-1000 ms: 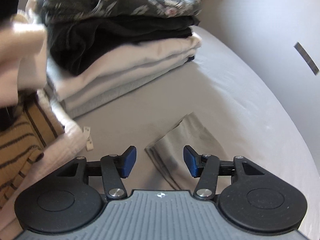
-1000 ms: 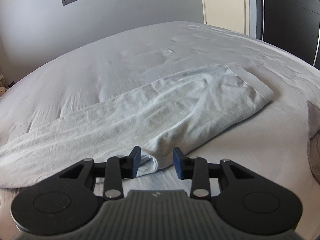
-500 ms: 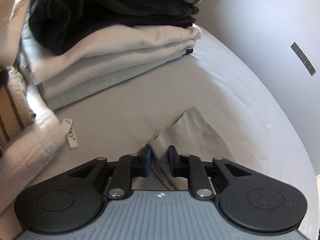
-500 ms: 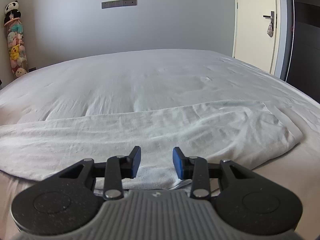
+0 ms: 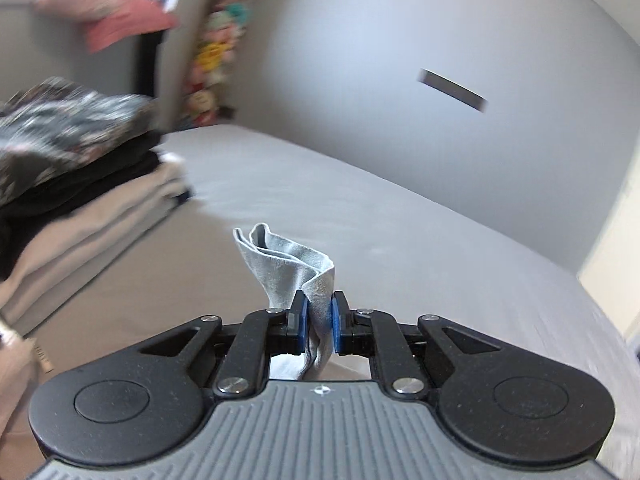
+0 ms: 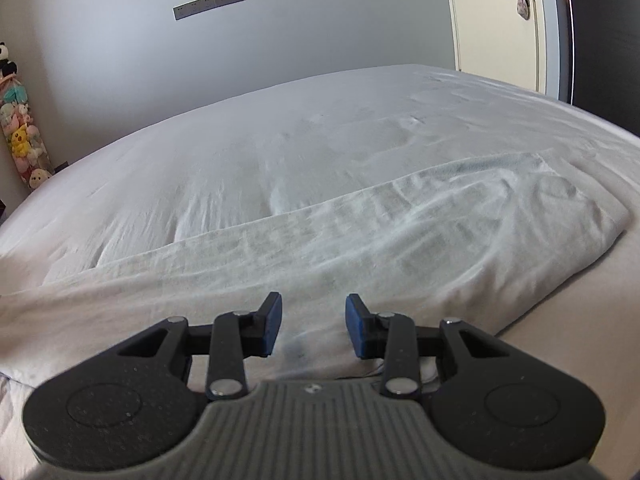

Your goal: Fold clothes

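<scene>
Since a second ago we lifted the garment corner, left gripper clamping it | right gripper gaped wide over its body | soft, light; pinch edges.

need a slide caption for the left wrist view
Left gripper shut on a grey garment corner, lifted above the bed beside a stack of folded clothes.

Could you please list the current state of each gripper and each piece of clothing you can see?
left gripper: shut on a bunched corner of the grey garment.
grey garment: corner lifted off the bed, pinched between the blue pads.
right gripper: open, above the garment's near edge.
pale garment: lying flat on the bed, lightly wrinkled.
clothes stack: folded, piled on the bed.
</scene>
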A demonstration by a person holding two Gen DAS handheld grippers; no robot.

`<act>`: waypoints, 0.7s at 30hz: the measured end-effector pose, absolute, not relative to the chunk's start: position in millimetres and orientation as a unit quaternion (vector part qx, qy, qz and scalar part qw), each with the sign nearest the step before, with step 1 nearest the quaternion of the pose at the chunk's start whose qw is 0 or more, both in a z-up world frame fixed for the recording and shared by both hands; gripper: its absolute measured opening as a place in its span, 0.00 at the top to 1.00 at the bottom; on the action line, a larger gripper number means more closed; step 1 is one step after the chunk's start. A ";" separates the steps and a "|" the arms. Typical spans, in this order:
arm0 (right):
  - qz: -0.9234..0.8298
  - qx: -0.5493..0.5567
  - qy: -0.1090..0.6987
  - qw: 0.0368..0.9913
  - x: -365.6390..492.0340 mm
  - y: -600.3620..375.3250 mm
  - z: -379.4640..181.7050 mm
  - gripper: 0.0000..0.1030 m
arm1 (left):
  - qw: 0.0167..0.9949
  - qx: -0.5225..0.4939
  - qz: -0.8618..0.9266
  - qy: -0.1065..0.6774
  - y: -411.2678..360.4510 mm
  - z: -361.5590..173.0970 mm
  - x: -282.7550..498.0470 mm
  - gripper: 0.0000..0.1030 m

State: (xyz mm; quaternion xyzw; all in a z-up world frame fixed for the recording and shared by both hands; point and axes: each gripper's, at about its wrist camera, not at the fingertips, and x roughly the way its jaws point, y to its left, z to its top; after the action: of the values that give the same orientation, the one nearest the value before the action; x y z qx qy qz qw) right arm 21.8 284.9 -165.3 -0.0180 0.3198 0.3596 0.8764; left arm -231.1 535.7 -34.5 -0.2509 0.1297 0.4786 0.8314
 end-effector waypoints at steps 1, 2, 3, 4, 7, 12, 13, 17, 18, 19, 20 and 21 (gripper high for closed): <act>0.364 -0.011 0.323 0.874 22.0 285.8 -165.3 0.63 | 0.842 -0.234 0.466 0.140 525.9 -33.2 -219.4 0.87; 0.369 -0.007 0.325 0.871 21.6 286.6 -165.2 0.63 | 0.850 -0.215 0.456 0.151 516.3 -34.4 -207.5 0.87; 0.375 -0.002 0.326 0.868 21.3 287.3 -165.0 0.63 | 0.858 -0.195 0.446 0.163 506.7 -35.8 -195.5 0.87; 0.380 0.003 0.328 0.865 21.1 288.0 -164.9 0.63 | 0.867 -0.174 0.433 0.176 496.1 -37.7 -184.2 0.87; 0.399 0.020 0.343 0.850 21.4 288.9 -166.1 0.63 | 0.884 -0.119 0.396 0.217 473.1 -54.3 -151.1 0.87; 0.418 0.036 0.367 0.830 23.6 292.5 -170.7 0.63 | 0.899 -0.049 0.330 0.282 429.3 -86.8 -115.2 0.87; 0.422 0.041 0.373 0.825 24.7 292.8 -171.6 0.63 | 0.901 -0.037 0.318 0.292 423.6 -93.1 -110.2 0.87; 0.449 0.071 0.403 0.794 30.0 295.1 -176.1 0.63 | 0.901 -0.009 0.276 0.336 398.4 -113.7 -98.6 0.86; 0.458 0.080 0.412 0.784 31.0 296.1 -177.6 0.63 | 0.899 -0.003 0.270 0.345 392.6 -118.1 -97.1 0.85; 0.466 0.088 0.421 0.773 32.0 297.3 -179.0 0.62 | 0.898 -0.003 0.263 0.353 392.6 -121.9 -96.8 0.84; 0.476 0.093 0.427 0.763 32.2 299.2 -180.1 0.62 | 0.898 -0.003 0.254 0.359 390.2 -124.4 -96.3 0.84; 0.482 0.096 0.429 0.758 31.1 301.2 -180.6 0.62 | 0.898 -0.004 0.245 0.366 387.7 -126.8 -95.9 0.83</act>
State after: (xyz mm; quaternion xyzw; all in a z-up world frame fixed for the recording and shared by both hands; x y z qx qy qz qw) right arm 31.1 301.2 -180.6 0.0957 0.4291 0.4822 0.7578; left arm -95.9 387.7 -126.8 -0.0037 0.3657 0.2454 0.8978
